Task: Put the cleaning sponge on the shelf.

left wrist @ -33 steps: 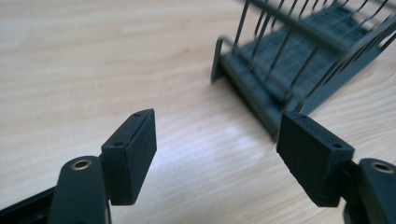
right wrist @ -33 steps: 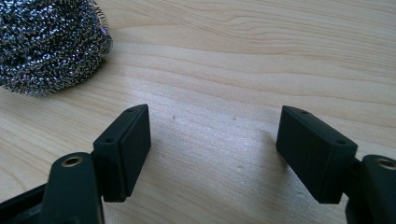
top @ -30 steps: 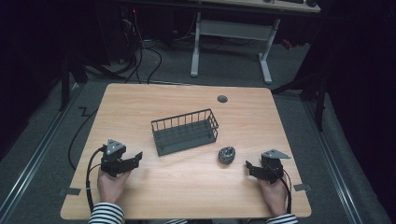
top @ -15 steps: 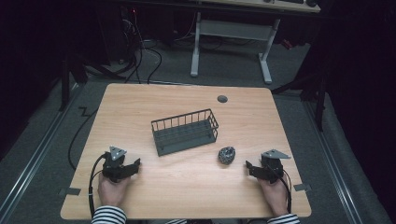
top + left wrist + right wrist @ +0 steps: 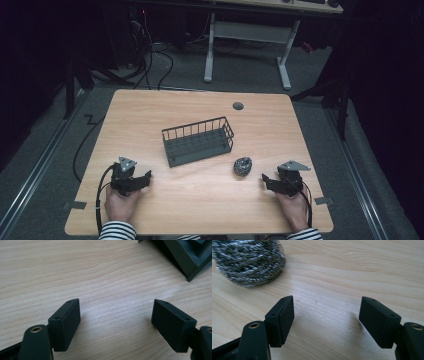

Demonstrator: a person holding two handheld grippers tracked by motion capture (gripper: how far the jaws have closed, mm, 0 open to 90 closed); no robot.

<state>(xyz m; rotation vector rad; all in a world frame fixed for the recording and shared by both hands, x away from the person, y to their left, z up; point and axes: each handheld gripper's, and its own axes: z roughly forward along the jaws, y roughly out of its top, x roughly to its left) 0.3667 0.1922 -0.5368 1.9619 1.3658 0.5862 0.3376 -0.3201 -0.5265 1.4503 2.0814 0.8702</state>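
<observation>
Wooden table [image 5: 200, 205]: steel scourer [image 5: 243, 166] beside right claw [image 5: 266, 180] (empty)

Place: a lab or test room, dim, set up for recording.
Desk [image 5: 150, 115]: pale wood top with a round cable grommet [image 5: 238, 105], standing alone on grey carpet [image 5: 45, 150].
Behind it: a second desk frame [image 5: 250, 35] with white legs, loose black cables [image 5: 150, 60] trailing over the floor.
Floor: tape marks [image 5: 75, 205] at the desk's near corners, metal rails [image 5: 35, 165] running alongside.
Walls: lost in darkness.
</observation>
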